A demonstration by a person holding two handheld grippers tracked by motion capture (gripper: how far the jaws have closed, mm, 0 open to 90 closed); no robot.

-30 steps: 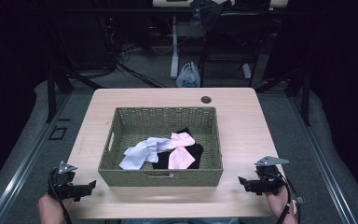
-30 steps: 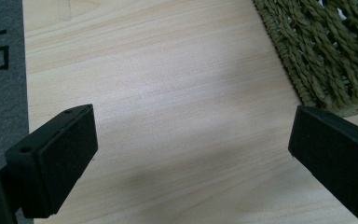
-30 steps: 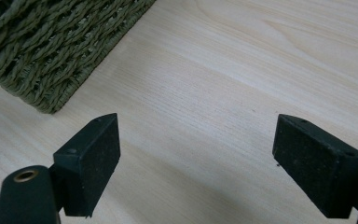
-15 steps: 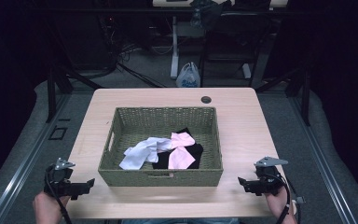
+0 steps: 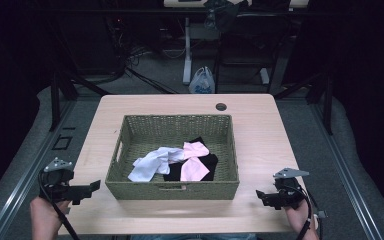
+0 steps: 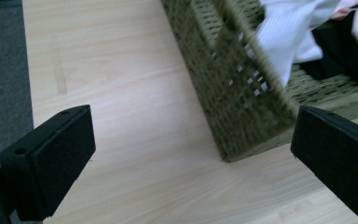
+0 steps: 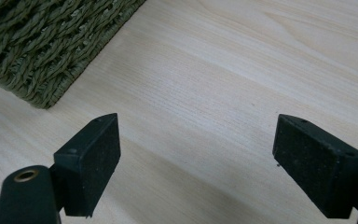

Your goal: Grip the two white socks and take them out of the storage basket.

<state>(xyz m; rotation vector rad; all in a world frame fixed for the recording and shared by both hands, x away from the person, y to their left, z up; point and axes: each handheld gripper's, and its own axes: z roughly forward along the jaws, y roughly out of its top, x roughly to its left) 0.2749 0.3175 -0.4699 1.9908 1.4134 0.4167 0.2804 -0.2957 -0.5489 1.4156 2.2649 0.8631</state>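
A green woven basket (image 5: 130, 182) stands in the middle of the light wooden table (image 5: 260, 130). Inside it lie a white cloth (image 5: 150, 163), a pink cloth (image 5: 194, 159) and a black cloth (image 5: 210, 164). My left gripper (image 5: 94, 187) hovers by the table's front left edge, open and empty, jaws pointing at the basket's near left corner (image 6: 242, 135); the white cloth (image 6: 286, 32) shows over the rim. My right gripper (image 5: 260, 196) sits low at the front right, open and empty, with the basket's corner (image 7: 37, 51) at the upper left of its view.
A round cable hole (image 5: 221, 106) lies near the table's far edge. Beyond the table stand dark furniture legs, cables and a white plastic bag (image 5: 202, 81) on the grey floor. Bare tabletop (image 7: 242, 79) lies on both sides of the basket.
My left gripper has drifted slightly left and toward the front edge. The right gripper and the basket's contents stay as they were.
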